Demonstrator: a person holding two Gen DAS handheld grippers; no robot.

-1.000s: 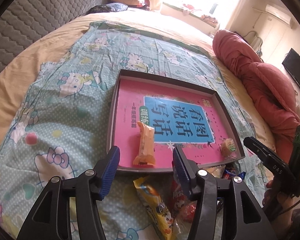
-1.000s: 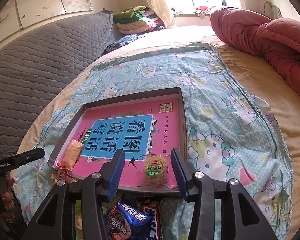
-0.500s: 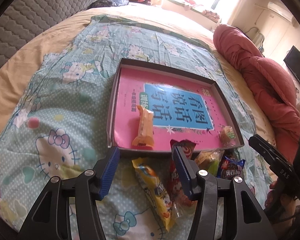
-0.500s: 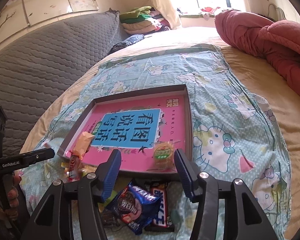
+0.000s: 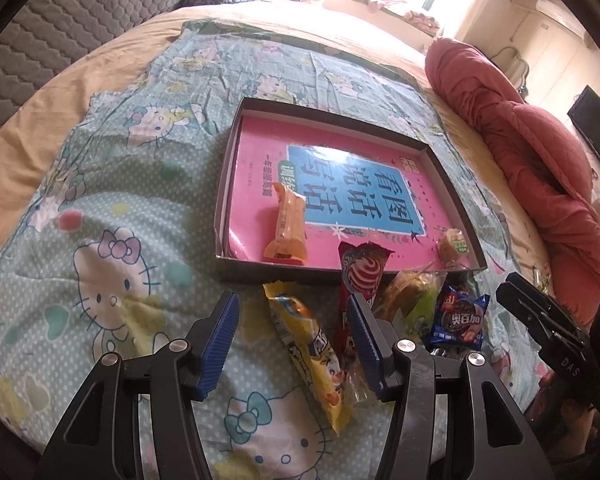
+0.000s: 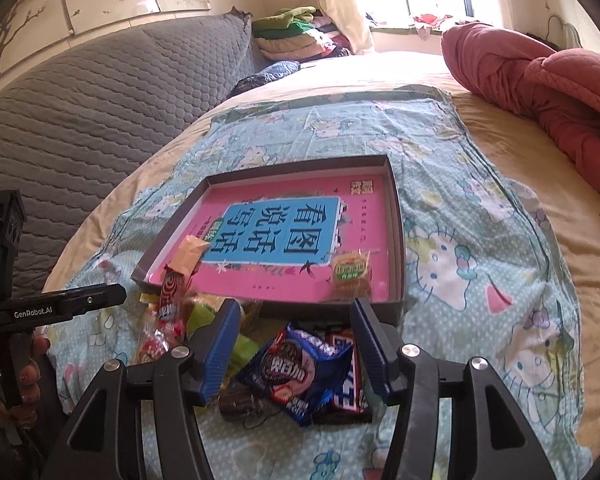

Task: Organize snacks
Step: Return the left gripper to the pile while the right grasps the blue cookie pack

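Both claws hover over the bed, nothing gripped in either.

Left claw [image 5: 292,336]: jaws moderately wide, empty. The long yellow snack packet [image 5: 310,354] lies on the cartoon-cat sheet [image 5: 100,208] right between the pads, running near-to-far, but I see no pad pressing on it. The red swirl packet [image 5: 360,276] sits just right of it, its far end leaning on the box's near wall, its near end hidden behind the right pad [image 5: 364,336]. Further right: a green-and-brown packet [image 5: 414,296], then the blue cookie packet [image 5: 458,318].

Right claw [image 6: 292,344]: jaws have just been opening and now stand at a middling gap, empty. The blue cookie packet [image 6: 296,368] lies on the sheet between the pads, not clamped. A dark blue bar [image 6: 350,376] lies under its right edge, beside the right pad.

Shallow box [image 5: 226,184] with the pink book [image 5: 356,184] as its floor sits just beyond both claws. Inside it: the orange packet [image 5: 286,224] at the near left, the small round cake [image 6: 350,270] at the near right corner.

The rest of the snacks are piled on the sheet against the box's near wall. Red quilt [image 6: 540,80] far right, well apart.
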